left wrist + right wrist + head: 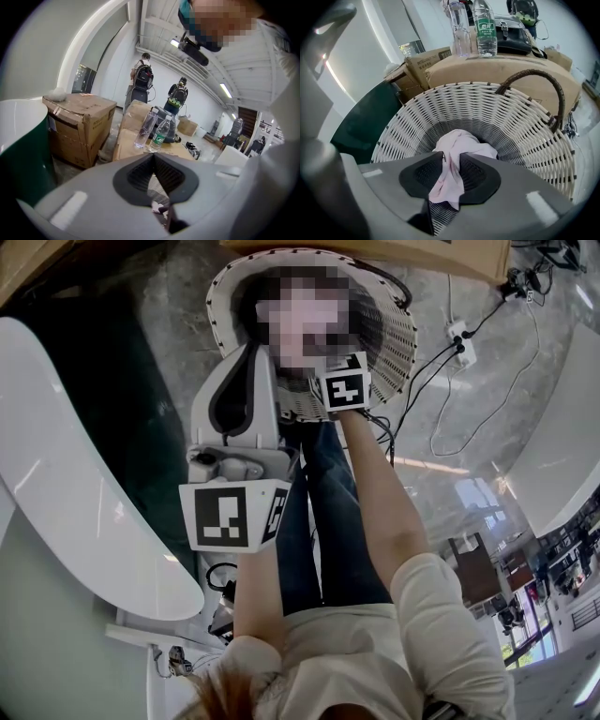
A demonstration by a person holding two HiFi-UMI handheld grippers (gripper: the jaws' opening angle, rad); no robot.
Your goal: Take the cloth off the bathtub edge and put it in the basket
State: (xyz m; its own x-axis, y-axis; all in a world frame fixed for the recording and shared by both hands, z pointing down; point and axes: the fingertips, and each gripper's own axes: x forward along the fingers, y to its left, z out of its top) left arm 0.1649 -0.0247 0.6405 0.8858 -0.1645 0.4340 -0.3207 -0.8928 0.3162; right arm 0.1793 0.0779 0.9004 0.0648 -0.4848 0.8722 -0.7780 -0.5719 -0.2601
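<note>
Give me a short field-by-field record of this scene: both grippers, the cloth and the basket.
right gripper: shut on the pink cloth, aimed down into the basket
left gripper: jaws together, nothing between them
cloth: bunched, hanging from the jaws, not yet released
basket: white wicker, nothing else visible inside
stage: cloth over basket, drop pending

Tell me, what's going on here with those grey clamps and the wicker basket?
A person has a two-jaw gripper in each hand. The right gripper is clamped on a pale pink cloth and holds it at the mouth of the white wicker basket, not yet let go. The left gripper is shut with nothing in it, held off to the side by the white bathtub edge.
</note>
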